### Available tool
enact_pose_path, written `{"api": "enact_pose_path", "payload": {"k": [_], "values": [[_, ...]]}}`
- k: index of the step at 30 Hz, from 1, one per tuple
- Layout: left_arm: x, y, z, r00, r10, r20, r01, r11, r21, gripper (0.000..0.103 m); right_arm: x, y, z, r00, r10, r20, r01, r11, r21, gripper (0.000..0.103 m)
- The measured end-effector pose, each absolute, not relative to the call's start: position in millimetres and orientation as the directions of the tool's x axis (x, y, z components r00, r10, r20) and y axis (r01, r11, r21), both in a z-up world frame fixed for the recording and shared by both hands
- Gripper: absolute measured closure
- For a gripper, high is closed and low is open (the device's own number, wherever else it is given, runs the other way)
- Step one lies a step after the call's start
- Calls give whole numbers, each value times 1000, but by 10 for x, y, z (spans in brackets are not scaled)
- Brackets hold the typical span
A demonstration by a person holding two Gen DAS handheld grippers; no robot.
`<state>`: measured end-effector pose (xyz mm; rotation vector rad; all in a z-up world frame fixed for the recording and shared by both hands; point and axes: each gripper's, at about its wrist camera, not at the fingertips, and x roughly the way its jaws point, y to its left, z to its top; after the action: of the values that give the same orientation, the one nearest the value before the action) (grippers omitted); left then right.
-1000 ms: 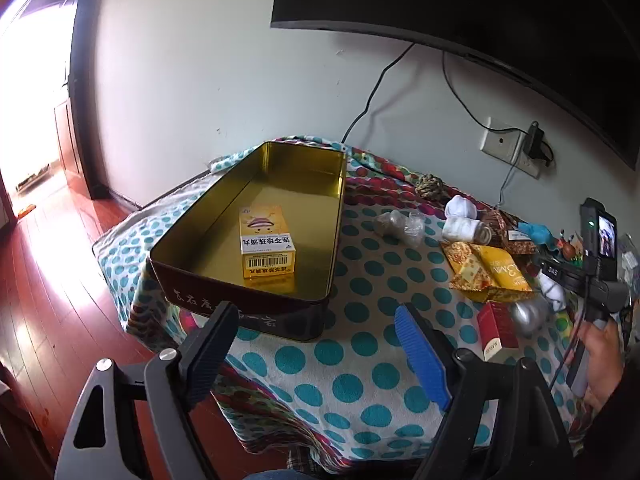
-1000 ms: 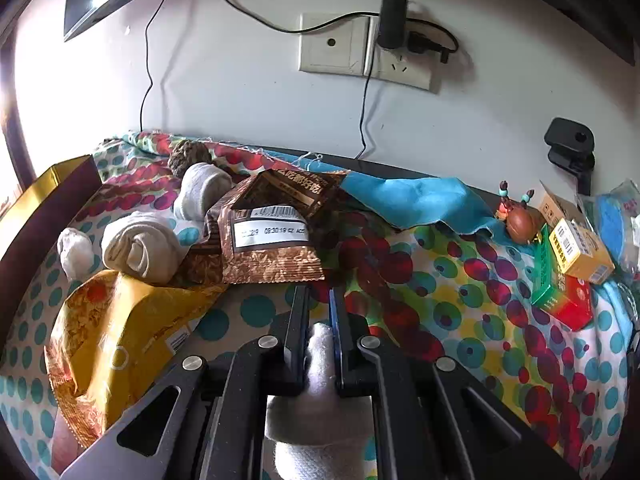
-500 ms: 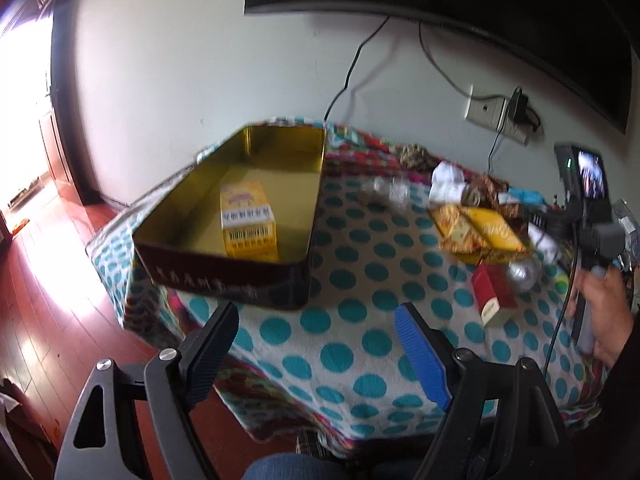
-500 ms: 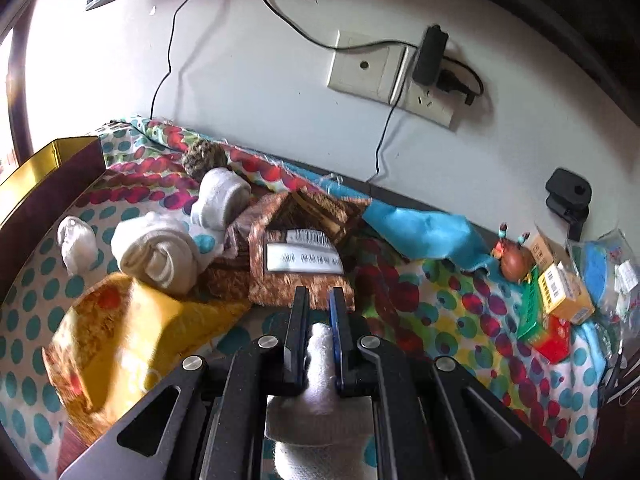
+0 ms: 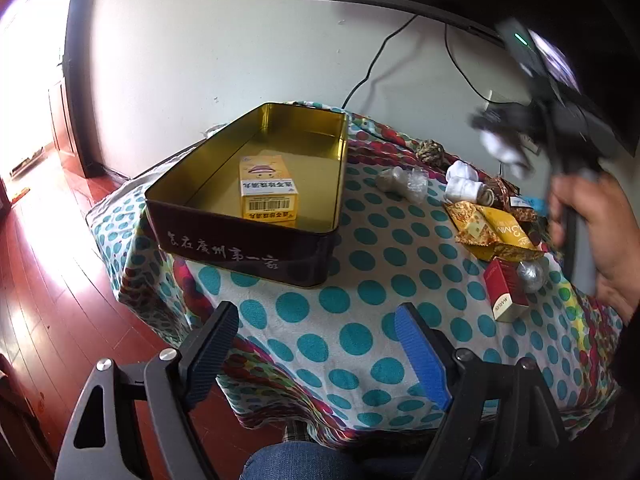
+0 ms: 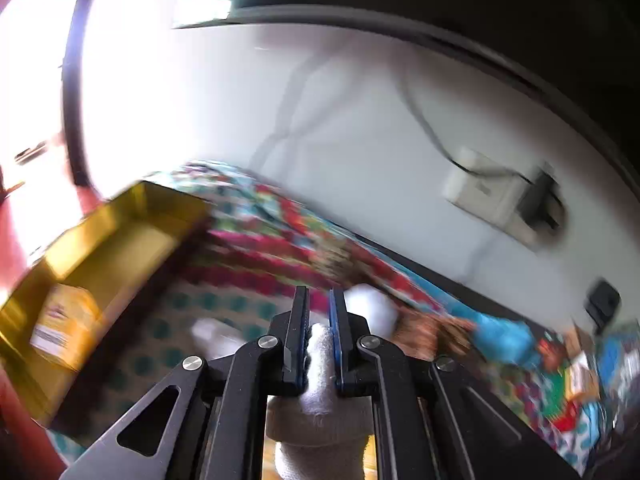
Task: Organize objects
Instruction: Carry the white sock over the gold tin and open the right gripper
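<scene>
A gold-lined tin (image 5: 192,208) stands on the dotted tablecloth at the left, with a yellow medicine box (image 5: 268,192) inside; both show blurred in the right wrist view, the tin (image 6: 100,240) and the box (image 6: 60,320). My right gripper (image 6: 319,300) is shut on a white rolled sock (image 6: 320,396) and is raised above the table; it appears blurred in the left wrist view (image 5: 500,140). My left gripper (image 5: 316,340) is open and empty near the table's front edge.
At the right of the table lie rolled socks (image 5: 460,184), a clear bag (image 5: 400,180), a yellow snack pack (image 5: 496,232), a red box (image 5: 504,292) and a silver ball (image 5: 530,276). A wall socket (image 6: 492,196) and a TV hang behind.
My right gripper has lifted the sock off the table and swung left toward the tin. My left gripper has shifted slightly and stays open.
</scene>
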<state>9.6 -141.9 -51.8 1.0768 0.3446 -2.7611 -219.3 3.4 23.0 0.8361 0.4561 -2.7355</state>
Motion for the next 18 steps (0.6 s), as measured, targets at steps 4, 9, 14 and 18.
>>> {"api": "enact_pose_path", "payload": {"k": [4,9,14,18], "values": [[85,-1472,-560,-724,-60,-687,231,-960,-159,20,-2103,-686,248,-788,-213,-577,417,-875,-246,94],[82,-1593,-590,-717,-65,-694,260,-948,-180,20,-1996,-1448,140,-747,-280,-603,521,-810,-269,94],[94,-1757,-585,-721,-68,-690,290,-934,-211,20,-1931,-1946,-9,-715,-314,-625,586,-757,-290,94],[80,-1861,-609,-716,-69,-695,312,-922,-229,20,-1962,-2168,-140,-674,-344,-654,621,-743,-250,94]]}}
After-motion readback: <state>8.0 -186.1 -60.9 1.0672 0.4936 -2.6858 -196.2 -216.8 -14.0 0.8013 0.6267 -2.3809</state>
